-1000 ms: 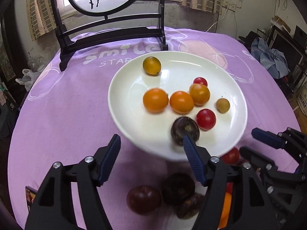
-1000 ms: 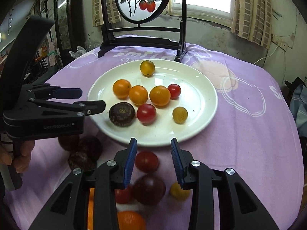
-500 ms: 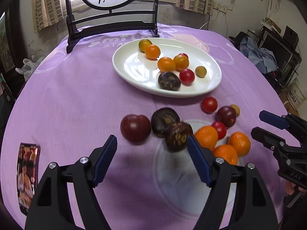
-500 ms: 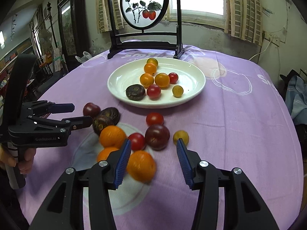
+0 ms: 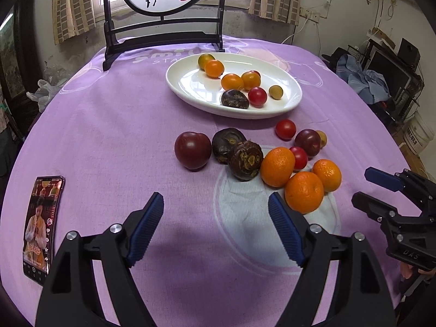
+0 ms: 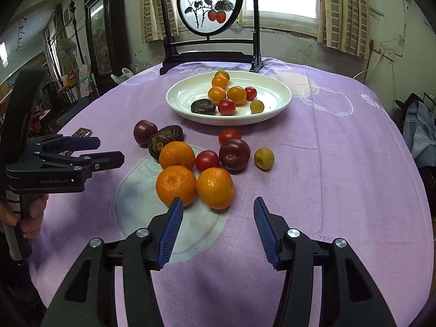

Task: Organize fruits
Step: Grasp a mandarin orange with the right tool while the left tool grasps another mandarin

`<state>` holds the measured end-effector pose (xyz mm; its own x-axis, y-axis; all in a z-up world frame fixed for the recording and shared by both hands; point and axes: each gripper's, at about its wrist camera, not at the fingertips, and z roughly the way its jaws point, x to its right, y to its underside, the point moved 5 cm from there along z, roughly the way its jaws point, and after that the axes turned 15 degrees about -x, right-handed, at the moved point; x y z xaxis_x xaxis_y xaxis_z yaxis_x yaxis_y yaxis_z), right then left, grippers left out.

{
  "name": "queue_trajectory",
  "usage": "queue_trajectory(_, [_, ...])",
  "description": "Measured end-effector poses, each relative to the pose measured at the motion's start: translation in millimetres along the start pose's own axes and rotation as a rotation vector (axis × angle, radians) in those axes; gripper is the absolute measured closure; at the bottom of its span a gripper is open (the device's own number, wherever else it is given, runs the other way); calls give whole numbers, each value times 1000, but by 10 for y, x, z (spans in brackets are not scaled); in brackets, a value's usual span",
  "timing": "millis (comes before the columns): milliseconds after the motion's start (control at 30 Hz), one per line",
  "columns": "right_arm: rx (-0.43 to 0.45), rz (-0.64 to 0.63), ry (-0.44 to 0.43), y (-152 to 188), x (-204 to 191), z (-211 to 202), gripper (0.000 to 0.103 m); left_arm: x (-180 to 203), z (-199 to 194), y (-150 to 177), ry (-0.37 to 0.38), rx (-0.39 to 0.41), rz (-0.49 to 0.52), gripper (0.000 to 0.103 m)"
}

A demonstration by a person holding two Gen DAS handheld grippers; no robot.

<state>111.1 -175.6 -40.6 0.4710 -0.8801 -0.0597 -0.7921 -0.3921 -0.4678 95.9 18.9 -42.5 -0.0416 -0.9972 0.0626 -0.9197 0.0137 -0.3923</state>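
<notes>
A white plate (image 5: 188, 87) (image 6: 275, 109) holds several small fruits: orange and red tomatoes and a dark brown passion fruit (image 5: 234, 99). Loose fruit lies on the purple cloth before it: three oranges (image 6: 176, 185), a dark plum (image 5: 193, 150), two brown passion fruits (image 5: 245, 160), red tomatoes (image 6: 207, 160) and a small yellow fruit (image 6: 264, 158). My left gripper (image 5: 215, 227) is open and empty, short of the passion fruits. My right gripper (image 6: 217, 230) is open and empty, just short of the nearest oranges.
A black wooden stand with a round painted screen (image 6: 209, 2) stands behind the plate. A phone (image 5: 41, 226) lies on the cloth at the left. Clutter and furniture surround the round table.
Both grippers have drawn back from the plate toward the near edge of the table, bringing the loose fruit pile into view. Both stayed open and empty.
</notes>
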Motion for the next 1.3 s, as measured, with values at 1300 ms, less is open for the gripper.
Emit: queue_trajectory(1300, [-78,12,-6,-15,77,301,67,248,153,27,7,-46,36,15])
